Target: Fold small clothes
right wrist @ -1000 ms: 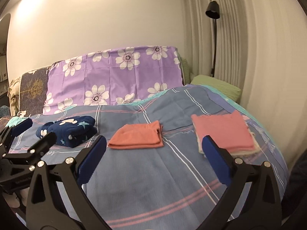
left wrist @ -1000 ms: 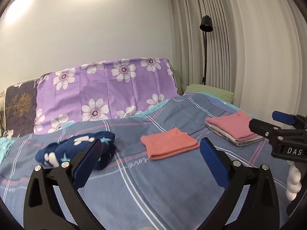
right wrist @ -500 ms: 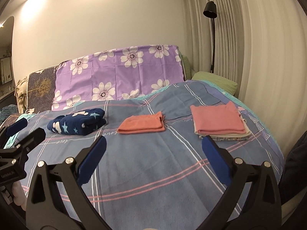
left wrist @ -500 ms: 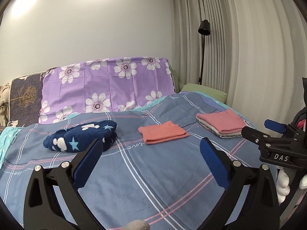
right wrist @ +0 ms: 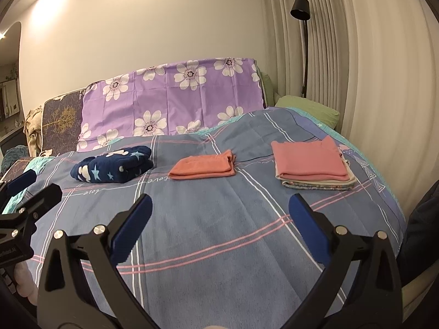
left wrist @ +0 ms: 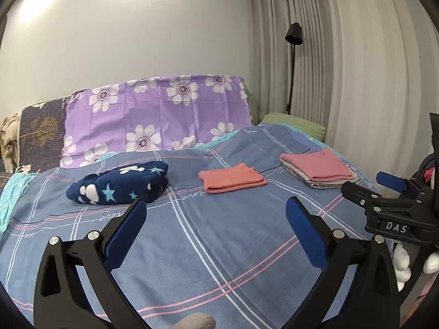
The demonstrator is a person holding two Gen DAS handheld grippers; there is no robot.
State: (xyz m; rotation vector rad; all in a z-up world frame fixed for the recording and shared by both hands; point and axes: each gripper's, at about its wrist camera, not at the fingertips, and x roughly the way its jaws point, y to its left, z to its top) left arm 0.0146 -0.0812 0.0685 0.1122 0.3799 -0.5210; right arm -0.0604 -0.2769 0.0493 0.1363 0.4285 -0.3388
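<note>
clothes (right wrist: 202,167) folded on bed (right wrist: 219,233); left claw (left wrist: 216,219) agape; right claw (right wrist: 219,213) agape

Near bed (left wrist: 208,260): I am seeing bare plaid cover lying ahead of both my hand-held grippers, with nothing standing on it.
Far row: the navy star garment (left wrist: 120,182), the orange folded cloth (left wrist: 231,178) and the pink-topped stack (left wrist: 318,168) are lying apart, leaving open strips between them.
Back edge: the purple flowered cover (left wrist: 156,118) is rising like a wall behind the row.
Right side: my right hand-held gripper (left wrist: 376,189) is jutting in; the curtain (left wrist: 356,68) and floor lamp (left wrist: 293,54) are closing off that corner.
</note>
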